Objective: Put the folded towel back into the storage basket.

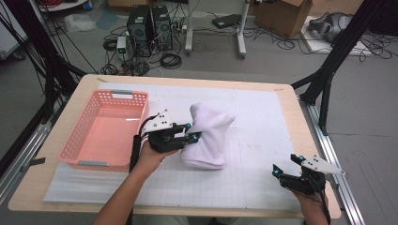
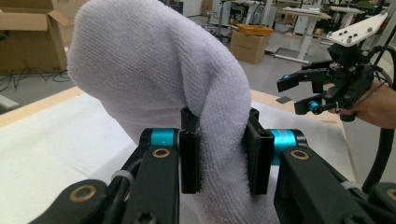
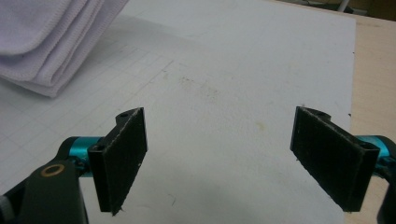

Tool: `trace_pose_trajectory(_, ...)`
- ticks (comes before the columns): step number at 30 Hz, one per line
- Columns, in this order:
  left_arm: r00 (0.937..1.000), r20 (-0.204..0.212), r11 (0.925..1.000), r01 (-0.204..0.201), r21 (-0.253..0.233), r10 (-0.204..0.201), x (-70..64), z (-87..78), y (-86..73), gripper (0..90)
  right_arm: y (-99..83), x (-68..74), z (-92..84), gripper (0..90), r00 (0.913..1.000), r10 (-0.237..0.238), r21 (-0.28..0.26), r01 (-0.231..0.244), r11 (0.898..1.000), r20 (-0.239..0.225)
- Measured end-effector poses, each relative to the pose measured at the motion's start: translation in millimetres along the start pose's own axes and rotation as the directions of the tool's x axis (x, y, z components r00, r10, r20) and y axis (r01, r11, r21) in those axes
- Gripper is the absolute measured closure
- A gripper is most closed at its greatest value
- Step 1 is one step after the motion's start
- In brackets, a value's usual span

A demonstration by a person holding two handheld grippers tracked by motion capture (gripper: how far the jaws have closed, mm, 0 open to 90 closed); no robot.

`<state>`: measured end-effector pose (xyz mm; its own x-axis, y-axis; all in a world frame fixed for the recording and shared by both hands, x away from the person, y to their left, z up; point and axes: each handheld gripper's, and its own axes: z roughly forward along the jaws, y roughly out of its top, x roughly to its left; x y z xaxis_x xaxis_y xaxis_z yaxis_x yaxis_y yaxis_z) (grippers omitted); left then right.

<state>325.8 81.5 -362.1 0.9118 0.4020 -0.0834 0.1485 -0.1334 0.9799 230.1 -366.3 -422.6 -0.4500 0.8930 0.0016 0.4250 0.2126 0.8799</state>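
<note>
1. The table (image 1: 281, 101) carries a white mat; its near edge is cut off.
2. The pink basket (image 1: 105, 129) stands left, apart from the towel.
3. The folded white towel (image 1: 206, 136) lies mid-mat, its far end lifted; the left gripper (image 1: 191, 132) pinches it, hiding the clamped fold.
4. The right gripper (image 1: 287, 165) hovers wide open, holding nothing.

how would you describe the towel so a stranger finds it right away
On the wooden table lies a white gridded mat, with a pink plastic slotted basket at its left end. Just right of that basket is the folded white terry towel, the only soft thing there, pinched by the left gripper.
</note>
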Motion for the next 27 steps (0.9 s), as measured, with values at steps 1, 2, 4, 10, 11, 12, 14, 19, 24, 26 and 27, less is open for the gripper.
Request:
trace_pose_trajectory(1,1.0000,-0.003,1.0000,-0.004,0.002,0.004,0.9,-2.7,0.8,71.8,0.3,0.5,0.1,17.3,1.0000,-0.002,-0.001,0.002,1.000,-0.001)
trace_pose_trajectory(2,1.0000,-0.003,1.0000,-0.008,0.003,0.008,2.8,-7.0,1.7,71.8,0.5,0.9,0.3,17.3,1.0000,-0.003,-0.002,0.003,1.000,-0.001)
trace_pose_trajectory(4,0.9998,-0.009,0.9999,-0.015,-0.001,0.015,5.6,-13.8,3.0,71.8,1.1,1.7,0.5,17.3,1.0000,-0.006,-0.003,0.006,1.000,-0.005)
trace_pose_trajectory(10,0.9994,-0.028,0.9996,-0.019,-0.023,0.018,12.2,-33.1,5.4,71.8,2.0,3.4,1.0,17.3,0.9999,-0.011,-0.004,0.011,1.000,-0.008)
trace_pose_trajectory(11,0.9993,-0.031,0.9994,-0.021,-0.026,0.020,13.3,-36.3,5.7,71.8,2.0,3.4,1.0,17.3,0.9999,-0.011,-0.005,0.011,1.000,-0.009)
trace_pose_trajectory(12,0.9992,-0.034,0.9993,-0.020,-0.030,0.019,14.4,-40.1,6.1,71.8,2.1,3.7,0.8,17.3,0.9999,-0.010,-0.002,0.010,1.000,-0.009)
trace_pose_trajectory(14,0.9989,-0.042,0.9991,-0.024,-0.036,0.022,16.0,-45.3,6.7,71.8,2.3,4.1,0.7,17.3,1.0000,-0.006,-0.003,0.006,1.000,-0.008)
trace_pose_trajectory(19,0.9985,-0.052,0.9986,-0.017,-0.050,0.014,22.9,-60.7,8.5,71.7,2.6,4.4,0.8,17.3,0.9999,-0.009,-0.003,0.009,1.000,-0.009)
trace_pose_trajectory(24,0.9975,-0.071,0.9974,-0.012,-0.071,0.007,30.1,-78.1,11.7,71.7,3.5,5.3,1.4,17.3,0.9999,-0.013,-0.007,0.013,1.000,-0.009)
trace_pose_trajectory(26,0.9969,-0.079,0.9969,-0.013,-0.078,0.007,32.8,-85.6,12.8,71.7,3.9,6.0,2.0,17.3,0.9998,-0.015,-0.006,0.015,1.000,-0.011)
trace_pose_trajectory(27,0.9963,-0.086,0.9964,-0.011,-0.084,0.003,34.1,-90.1,13.5,71.7,4.2,6.6,2.2,17.3,0.9999,-0.013,-0.005,0.013,1.000,-0.011)
